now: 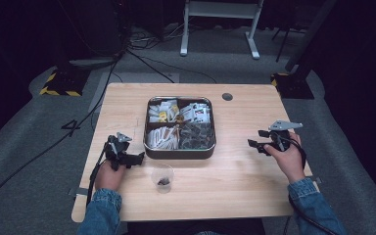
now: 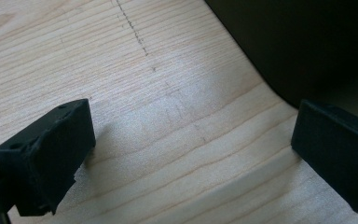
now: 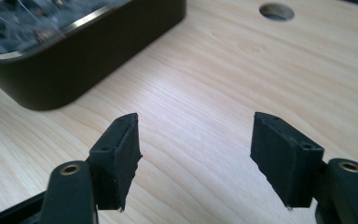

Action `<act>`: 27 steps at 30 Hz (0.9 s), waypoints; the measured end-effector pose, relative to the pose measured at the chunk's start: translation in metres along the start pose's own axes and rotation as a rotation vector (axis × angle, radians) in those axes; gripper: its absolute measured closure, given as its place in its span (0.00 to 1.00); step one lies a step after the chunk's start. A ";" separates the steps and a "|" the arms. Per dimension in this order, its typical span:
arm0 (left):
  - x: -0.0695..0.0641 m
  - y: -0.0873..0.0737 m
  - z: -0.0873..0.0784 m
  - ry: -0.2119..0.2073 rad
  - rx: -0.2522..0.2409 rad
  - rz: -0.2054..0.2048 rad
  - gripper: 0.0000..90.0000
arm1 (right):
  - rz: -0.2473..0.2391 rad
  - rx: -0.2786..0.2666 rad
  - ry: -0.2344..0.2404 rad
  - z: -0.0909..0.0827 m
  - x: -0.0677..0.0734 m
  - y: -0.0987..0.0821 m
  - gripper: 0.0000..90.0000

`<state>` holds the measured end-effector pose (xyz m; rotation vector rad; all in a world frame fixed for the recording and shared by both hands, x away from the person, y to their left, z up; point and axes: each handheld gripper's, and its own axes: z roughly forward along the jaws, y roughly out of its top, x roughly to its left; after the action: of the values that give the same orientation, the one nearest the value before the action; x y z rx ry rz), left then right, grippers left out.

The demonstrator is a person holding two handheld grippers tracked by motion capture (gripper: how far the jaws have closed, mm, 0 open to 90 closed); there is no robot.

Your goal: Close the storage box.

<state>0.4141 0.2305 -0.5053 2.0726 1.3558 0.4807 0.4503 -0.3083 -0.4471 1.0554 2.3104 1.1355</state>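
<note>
A dark metal tin (image 1: 178, 153) with four compartments of paper sachets sits at the middle of the wooden table (image 1: 235, 186). In front of it stands a small clear glass (image 1: 162, 177) with something dark at its bottom. My left gripper (image 1: 138, 158) rests on the table by the tin's front left corner, jaws pointing right. Its own view has the left gripper (image 2: 191, 158) open over bare wood, the tin's wall (image 2: 307, 42) just beyond. My right gripper (image 1: 255, 138) is held to the right of the tin, pointing left. Seen in its own view, the right gripper (image 3: 196, 154) stands open with nothing between the fingers, the tin (image 3: 74, 60) ahead.
A round cable hole (image 1: 227, 96) is cut in the table behind the tin, also seen as the hole (image 3: 276, 11) in the right gripper view. A white stand (image 1: 220, 24) and cables lie on the grey floor beyond. Bare wood stretches along the table's front and right side.
</note>
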 end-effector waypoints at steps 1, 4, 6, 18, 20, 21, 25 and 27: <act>0.000 0.000 0.000 0.000 0.000 0.000 0.00 | 0.007 0.003 -0.004 0.000 -0.001 -0.003 0.36; 0.000 0.000 0.000 -0.001 0.000 0.001 0.00 | 0.029 0.011 -0.026 0.001 -0.007 -0.014 0.36; 0.000 0.000 0.000 -0.001 0.000 0.001 0.00 | 0.045 0.026 -0.042 0.003 -0.010 -0.021 0.36; 0.000 0.000 0.000 -0.002 0.000 0.002 0.00 | 0.161 0.033 -0.069 0.008 -0.032 -0.054 0.26; 0.000 0.000 0.000 -0.002 0.000 0.002 0.00 | 0.167 0.031 -0.067 0.009 -0.033 -0.055 0.25; 0.000 0.000 0.000 -0.002 0.000 0.002 0.00 | 0.160 0.041 -0.074 0.010 -0.034 -0.056 0.24; 0.000 0.000 0.000 -0.002 0.001 0.002 0.00 | 0.080 0.085 -0.109 0.017 -0.032 -0.058 0.16; 0.000 0.000 0.000 -0.002 0.001 0.002 0.00 | 0.080 0.087 -0.120 0.018 -0.030 -0.058 0.14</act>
<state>0.4142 0.2308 -0.5052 2.0745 1.3533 0.4795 0.4538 -0.3446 -0.5037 1.2238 2.2597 0.9795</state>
